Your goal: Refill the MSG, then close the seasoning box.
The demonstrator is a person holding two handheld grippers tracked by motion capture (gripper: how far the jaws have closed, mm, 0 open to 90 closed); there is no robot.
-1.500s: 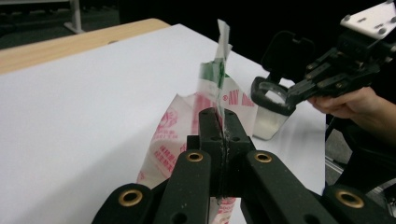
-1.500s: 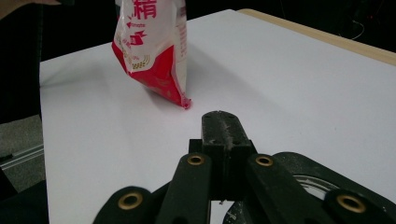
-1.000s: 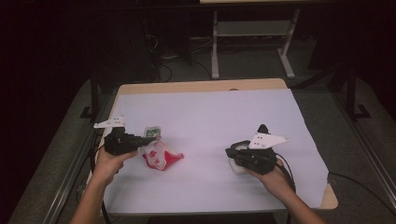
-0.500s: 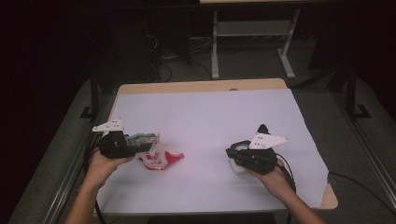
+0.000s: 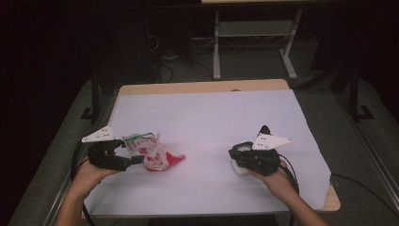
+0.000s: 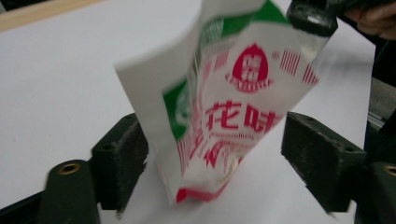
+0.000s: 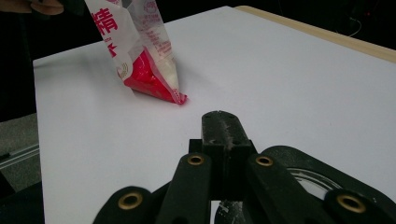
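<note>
Blurring the bag (image 6: pixel 224 112) between spread left tongs (image 6: pixel 233 163), top cut off; right tongs (image 7: pixel 223 135) pressed together.

My left claw view has the packet (image 6: pixel 224 107) blurred, its top cut off by the frame; from above, I can't read its small print.

You've got one bag (image 5: pixel 153 153) on one table (image 5: pixel 211 117), red-white-green print. Two grippers: one left gripper (image 5: pixel 134 160), one right gripper (image 5: pixel 231 153). One white sheet (image 5: pixel 226 122) covers the top. One small white item (image 5: pixel 240 169) sits under your right gripper.
</note>
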